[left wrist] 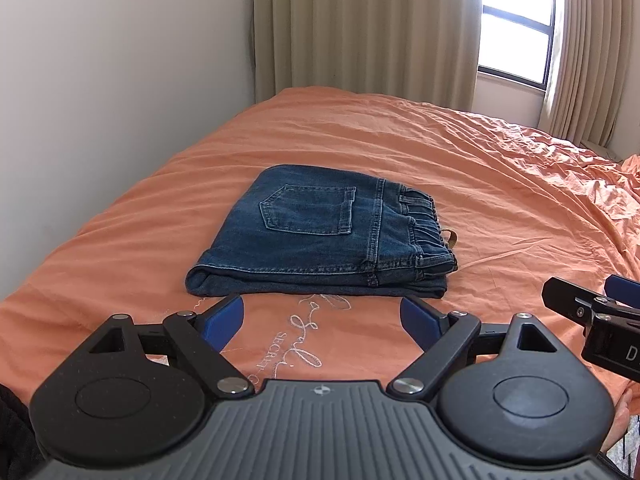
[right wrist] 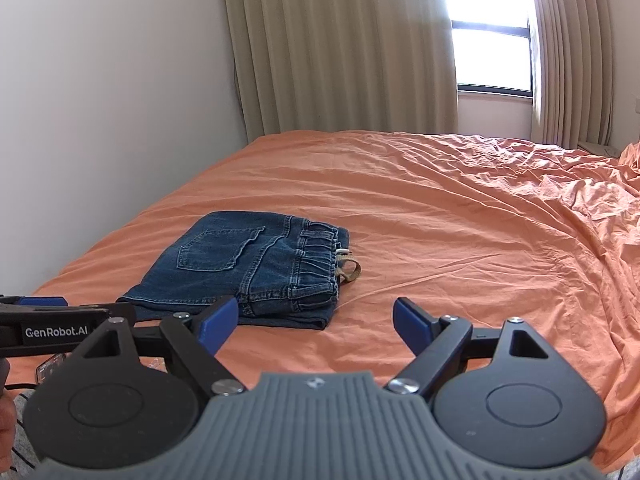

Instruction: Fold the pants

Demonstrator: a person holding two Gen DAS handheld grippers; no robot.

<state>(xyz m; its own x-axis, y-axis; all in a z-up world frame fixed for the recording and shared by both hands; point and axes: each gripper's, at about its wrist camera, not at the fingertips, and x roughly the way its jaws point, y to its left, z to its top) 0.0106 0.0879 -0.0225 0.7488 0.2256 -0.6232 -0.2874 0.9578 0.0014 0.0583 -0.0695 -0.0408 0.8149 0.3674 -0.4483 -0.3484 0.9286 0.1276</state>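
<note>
folded jeans point(left wrist: 316, 236) on the orange bed point(left wrist: 460, 168).
your left gripper point(left wrist: 322, 322) and right gripper point(right wrist: 314, 322) both gape wide, holding nothing, near the jeans.

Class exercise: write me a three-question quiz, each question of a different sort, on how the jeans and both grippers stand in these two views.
1. True or false: the jeans lie folded on the bed.
2. The left gripper is: A) shut on denim B) open, empty C) out of view.
3. Fill in: a tan ____ pokes from the waistband.

Key: 1 true. 2 B; the right gripper is open too. 3 drawstring.
</note>
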